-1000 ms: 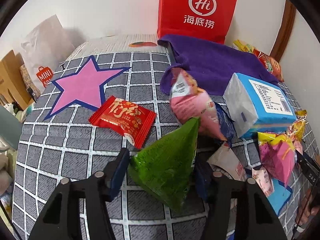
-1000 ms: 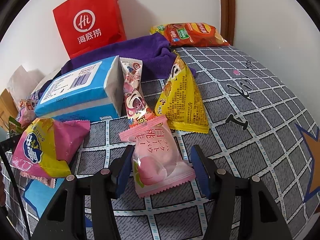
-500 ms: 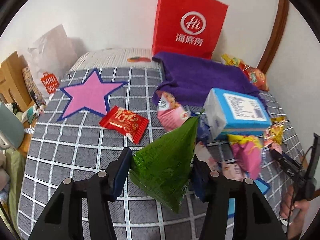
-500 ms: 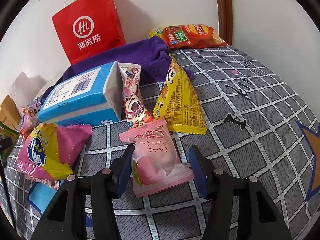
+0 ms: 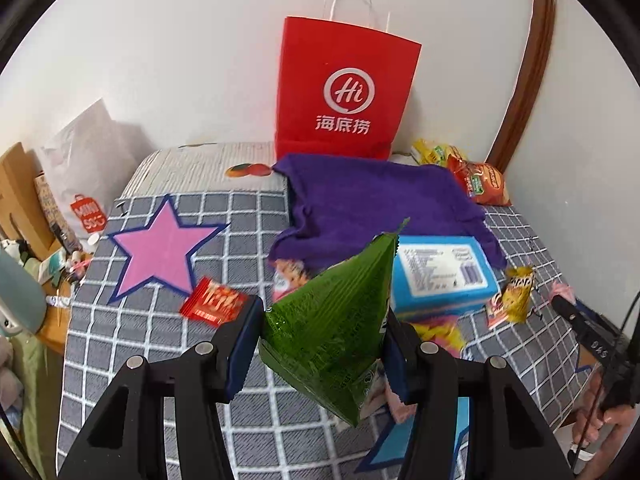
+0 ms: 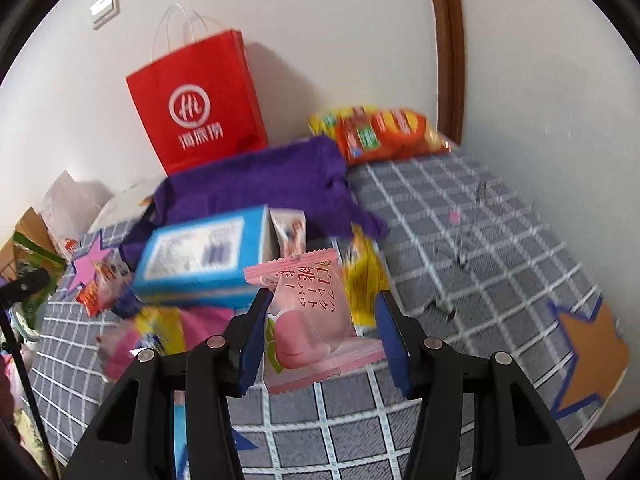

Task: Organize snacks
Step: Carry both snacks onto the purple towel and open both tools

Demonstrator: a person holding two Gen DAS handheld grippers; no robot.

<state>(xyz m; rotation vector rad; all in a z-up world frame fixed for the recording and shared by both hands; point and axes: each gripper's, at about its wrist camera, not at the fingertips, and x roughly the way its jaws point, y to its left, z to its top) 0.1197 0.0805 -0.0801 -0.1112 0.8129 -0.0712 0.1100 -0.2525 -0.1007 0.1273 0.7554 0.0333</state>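
Note:
My left gripper [image 5: 320, 344] is shut on a green triangular snack bag [image 5: 332, 320] and holds it high above the checked bed cover [image 5: 168, 320]. My right gripper [image 6: 320, 336] is shut on a pink peach snack packet [image 6: 308, 320], lifted off the cover [image 6: 480, 264]. A red paper bag [image 5: 344, 92] stands against the back wall; it also shows in the right wrist view [image 6: 196, 108]. Loose snacks lie around a blue box [image 5: 440, 276], [image 6: 204, 256]: a red packet [image 5: 212, 302], a yellow triangular bag [image 6: 364, 280] and a pink and yellow bag [image 6: 152, 336].
A purple towel [image 5: 372, 204] lies before the red bag. Orange and yellow chip bags [image 6: 380, 132] sit in the back right corner. A white shopping bag [image 5: 80, 168] and clutter stand left of the bed. The wall runs close along the right.
Both grippers have risen from the bed with their snacks. The green bag and the pink packet, which lay on the cover, now hang above it. The view has pulled back and up.

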